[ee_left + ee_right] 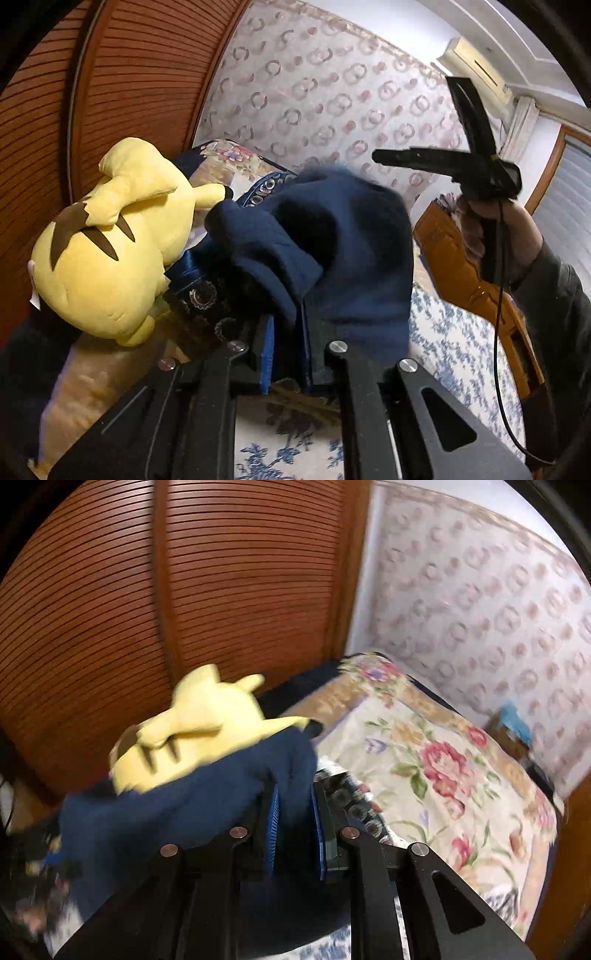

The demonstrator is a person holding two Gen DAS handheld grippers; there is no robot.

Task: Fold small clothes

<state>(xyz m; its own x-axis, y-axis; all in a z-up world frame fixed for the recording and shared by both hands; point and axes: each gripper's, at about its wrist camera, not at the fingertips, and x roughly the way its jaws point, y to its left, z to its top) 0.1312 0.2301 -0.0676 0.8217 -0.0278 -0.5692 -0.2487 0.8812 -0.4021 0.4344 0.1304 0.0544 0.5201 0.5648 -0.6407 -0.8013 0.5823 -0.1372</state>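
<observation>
Your left gripper (288, 354) sits at the bottom centre of its own view, fingers (266, 350) pressed close on dark blue cloth (332, 251). Your right hand (495, 236) shows at the right of that frame, raised, wrapped around the right gripper's handle. In its own view, your right gripper (295, 830) has its fingers (272, 830) narrowly parted, cloth between them.

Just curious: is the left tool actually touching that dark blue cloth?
Touching. The left wrist view shows the left tool with its two fingers pinching a fold of the blue cloth between them.
</observation>
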